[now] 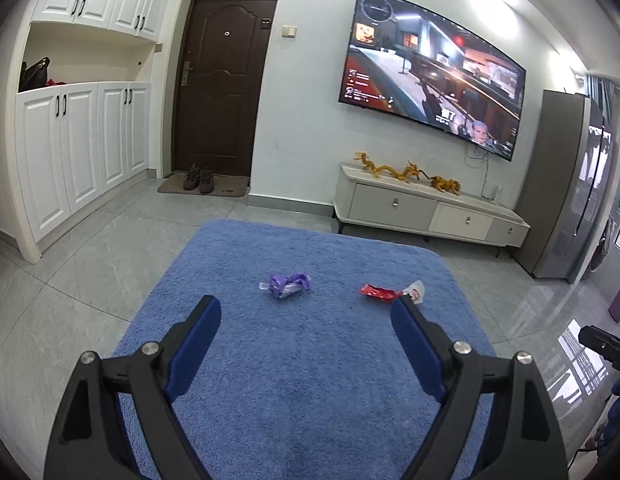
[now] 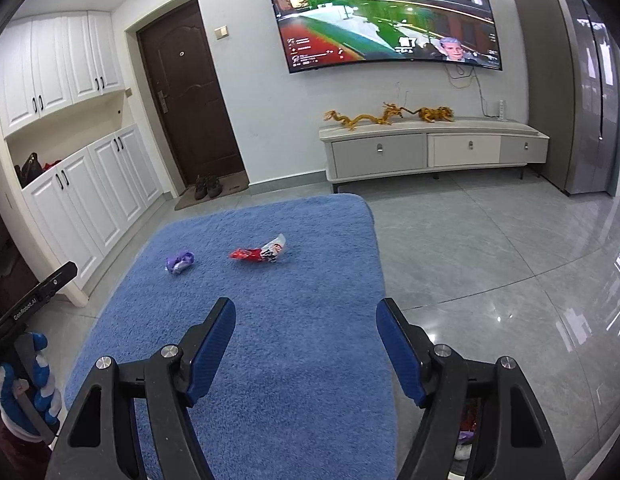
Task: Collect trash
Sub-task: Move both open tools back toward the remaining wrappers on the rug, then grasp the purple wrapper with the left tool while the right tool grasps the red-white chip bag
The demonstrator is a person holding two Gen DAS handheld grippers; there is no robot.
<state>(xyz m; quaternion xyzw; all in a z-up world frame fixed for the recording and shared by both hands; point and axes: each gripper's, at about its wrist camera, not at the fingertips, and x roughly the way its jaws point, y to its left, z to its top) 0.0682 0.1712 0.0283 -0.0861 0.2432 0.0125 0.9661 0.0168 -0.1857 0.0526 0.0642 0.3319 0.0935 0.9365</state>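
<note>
Living room, blue-carpeted worktop [image 1: 310,360] in front. Near its far end: crumpled purple wrapper [image 1: 286,282] and red wrapper [image 1: 379,293], apart. Probably light, crinkly, slippery; best pinched across the bunched middle. Left gripper [image 1: 306,314] and right gripper [image 2: 306,316]: jaws wide, empty.

Two bits of trash lie on the blue rug [image 1: 310,360], well apart from each other and both flat on the pile. The purple wrapper [image 1: 285,283] is crumpled into a loose wad, with a silvery-white inner side showing at its lower edge. To its right lies the red wrapper [image 1: 377,293], longer and twisted, stretched sideways; its right end flares into a white torn flap with red print. From the other side the same pair shows, the purple one [image 2: 180,261] left of the red one [image 2: 258,253].
</note>
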